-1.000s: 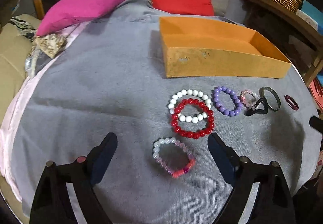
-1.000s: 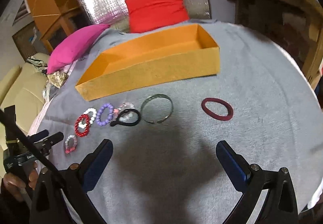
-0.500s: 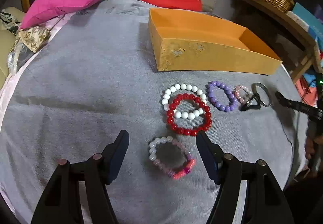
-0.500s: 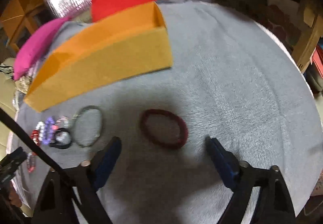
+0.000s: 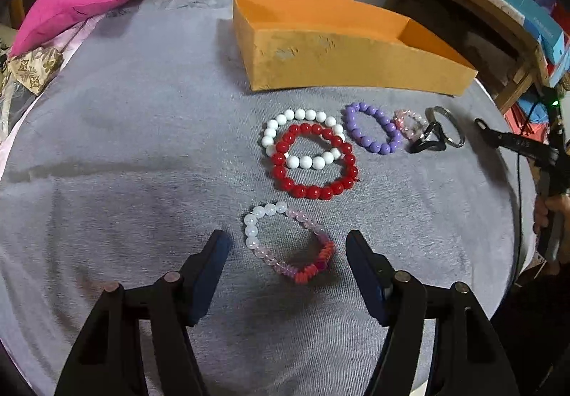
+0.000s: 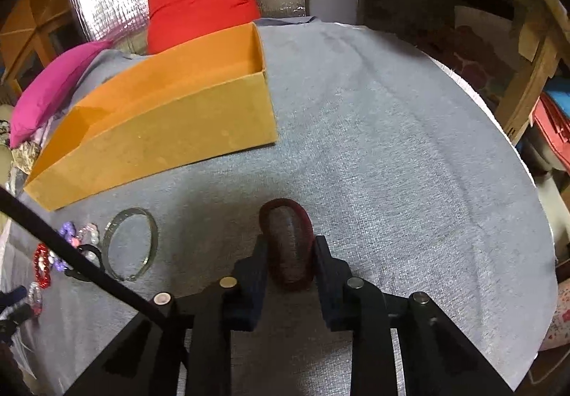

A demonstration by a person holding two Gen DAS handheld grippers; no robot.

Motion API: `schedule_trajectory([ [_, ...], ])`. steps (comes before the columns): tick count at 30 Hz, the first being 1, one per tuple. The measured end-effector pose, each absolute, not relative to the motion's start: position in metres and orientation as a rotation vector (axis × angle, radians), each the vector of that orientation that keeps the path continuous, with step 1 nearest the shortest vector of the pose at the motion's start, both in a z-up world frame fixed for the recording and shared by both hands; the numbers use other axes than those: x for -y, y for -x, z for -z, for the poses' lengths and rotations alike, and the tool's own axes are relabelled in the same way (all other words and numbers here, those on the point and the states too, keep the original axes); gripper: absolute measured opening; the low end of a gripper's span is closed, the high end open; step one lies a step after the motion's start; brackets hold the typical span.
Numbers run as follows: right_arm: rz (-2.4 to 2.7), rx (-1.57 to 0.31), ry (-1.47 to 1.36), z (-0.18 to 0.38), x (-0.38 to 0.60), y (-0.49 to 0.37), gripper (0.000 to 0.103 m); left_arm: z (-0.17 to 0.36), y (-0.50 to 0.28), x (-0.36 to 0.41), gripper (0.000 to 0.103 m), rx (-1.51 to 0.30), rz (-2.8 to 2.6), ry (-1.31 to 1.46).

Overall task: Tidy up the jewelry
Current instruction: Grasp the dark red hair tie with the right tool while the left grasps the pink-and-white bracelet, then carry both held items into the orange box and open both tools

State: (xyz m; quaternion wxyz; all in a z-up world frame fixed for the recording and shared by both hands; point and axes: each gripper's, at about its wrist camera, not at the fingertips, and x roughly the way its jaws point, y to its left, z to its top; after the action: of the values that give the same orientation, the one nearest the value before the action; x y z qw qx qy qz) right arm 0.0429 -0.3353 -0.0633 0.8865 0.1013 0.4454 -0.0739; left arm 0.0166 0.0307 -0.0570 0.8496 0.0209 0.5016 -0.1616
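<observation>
Left wrist view: left gripper (image 5: 286, 253) is spread, its jaws just closing in, straddling the pastel bead bracelet (image 5: 289, 243) on the grey cloth of the table (image 5: 124, 153). The pads are not on it yet; there is a gap on both sides. Beads on elastic: light, floppy, smooth and round, so likely to roll or squirt out of a flat pinch. Best to squeeze across the loop so both strands bunch between the pads, or take the coral disc section, which looks less slippery. Beyond it the red bracelet (image 5: 315, 160) overlaps the white bracelet (image 5: 302, 139); lifting one will probably drag the other. The orange box (image 5: 342, 64) looks empty from here.

Right wrist view: right gripper (image 6: 289, 262) has just been closing, and its jaws now pinch the maroon band (image 6: 288, 242), pressing the loop into a narrow oval. It squashes easily, so soft, fabric or elastic, very light, with decent friction and no breakage risk. The band rests on the cloth, not lifted. The metal bangle (image 6: 130, 243) lies to its left: stiff, thin, low to the cloth; take it across the rim.
</observation>
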Motion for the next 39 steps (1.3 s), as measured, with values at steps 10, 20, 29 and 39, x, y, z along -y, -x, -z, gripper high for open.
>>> schedule_trajectory([
  [10, 0.089, -0.856, -0.243, 0.052, 0.331, -0.039, 0.026, 0.055, -0.017, -0.024, 0.007, -1.01, 0.377, -0.056],
  [20, 0.013, -0.779, -0.285, 0.035, 0.321, -0.039, 0.026, 0.036, -0.013, -0.018, 0.007, -0.943, 0.417, -0.059],
  [29, 0.022, -0.779, -0.298, 0.035, 0.322, -0.039, 0.026, 0.038, -0.009, -0.04, 0.007, -0.945, 0.371, -0.054],
  [39, 0.019, -0.772, -0.305, 0.034, 0.324, -0.034, 0.026, 0.041, -0.01, -0.049, 0.007, -0.949, 0.339, -0.046],
])
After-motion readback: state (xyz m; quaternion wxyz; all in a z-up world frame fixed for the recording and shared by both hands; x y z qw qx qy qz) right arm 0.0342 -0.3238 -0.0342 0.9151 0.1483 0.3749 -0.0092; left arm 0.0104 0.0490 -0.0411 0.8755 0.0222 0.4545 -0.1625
